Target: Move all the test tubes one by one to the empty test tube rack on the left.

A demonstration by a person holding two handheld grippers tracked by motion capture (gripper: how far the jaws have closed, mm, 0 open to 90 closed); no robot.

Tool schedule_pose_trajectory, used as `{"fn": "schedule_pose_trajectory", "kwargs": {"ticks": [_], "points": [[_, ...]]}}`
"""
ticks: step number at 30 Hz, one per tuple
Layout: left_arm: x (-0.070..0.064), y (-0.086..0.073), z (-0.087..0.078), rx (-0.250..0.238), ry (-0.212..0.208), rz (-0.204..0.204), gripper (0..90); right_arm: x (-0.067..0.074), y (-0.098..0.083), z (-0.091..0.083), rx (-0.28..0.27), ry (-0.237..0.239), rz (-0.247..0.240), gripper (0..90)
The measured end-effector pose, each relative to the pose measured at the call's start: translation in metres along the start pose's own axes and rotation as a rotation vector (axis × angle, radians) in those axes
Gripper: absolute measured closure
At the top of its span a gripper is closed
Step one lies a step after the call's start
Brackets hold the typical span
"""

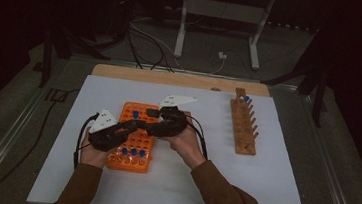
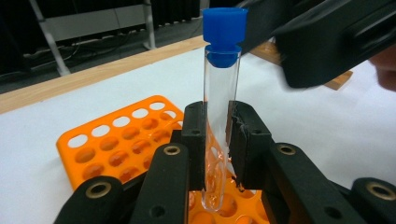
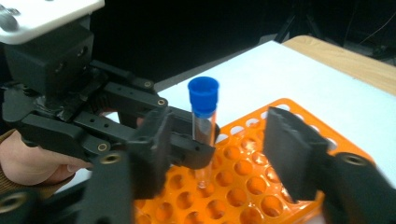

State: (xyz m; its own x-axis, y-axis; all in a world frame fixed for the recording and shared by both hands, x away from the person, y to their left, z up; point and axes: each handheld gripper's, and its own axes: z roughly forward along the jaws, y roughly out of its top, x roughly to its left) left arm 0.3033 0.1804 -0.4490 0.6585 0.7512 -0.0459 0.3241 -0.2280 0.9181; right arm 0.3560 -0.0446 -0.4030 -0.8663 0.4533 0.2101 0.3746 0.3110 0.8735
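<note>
High view: both grippers meet over the orange rack (image 1: 131, 150). Left gripper view: the left gripper (image 2: 218, 140) clamps the capped tube (image 2: 219, 116), low on the glass (it may tilt). Right gripper view: the right gripper (image 3: 224, 154) stands open around the tube; a bump could knock it.

dim room, grey floor (image 1: 12, 116), white table legs (image 1: 181, 26)
</note>
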Motion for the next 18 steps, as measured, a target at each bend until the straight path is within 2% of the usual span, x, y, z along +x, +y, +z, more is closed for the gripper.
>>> {"fn": "schedule_pose_trajectory", "kwargs": {"ticks": [4, 6, 8, 14, 18], "points": [[0.003, -0.004, -0.004, -0.008, 0.005, -0.023, 78.0, -0.005, -0.002, -0.007, -0.007, -0.019, 0.011, 22.3], [0.005, -0.006, -0.007, -0.012, 0.005, -0.033, 78.0, -0.008, -0.004, -0.009, 0.000, -0.044, 0.008, 15.8], [0.005, -0.008, -0.010, -0.013, 0.003, -0.038, 78.0, -0.010, -0.007, -0.013, 0.010, -0.078, 0.004, 14.6], [0.008, -0.014, -0.020, -0.022, -0.004, -0.070, 78.0, -0.021, -0.017, -0.026, 0.034, -0.143, -0.008, 9.1], [0.007, -0.018, -0.024, -0.016, -0.010, -0.072, 78.0, -0.028, -0.022, -0.036, 0.037, -0.154, -0.004, 4.7]]}}
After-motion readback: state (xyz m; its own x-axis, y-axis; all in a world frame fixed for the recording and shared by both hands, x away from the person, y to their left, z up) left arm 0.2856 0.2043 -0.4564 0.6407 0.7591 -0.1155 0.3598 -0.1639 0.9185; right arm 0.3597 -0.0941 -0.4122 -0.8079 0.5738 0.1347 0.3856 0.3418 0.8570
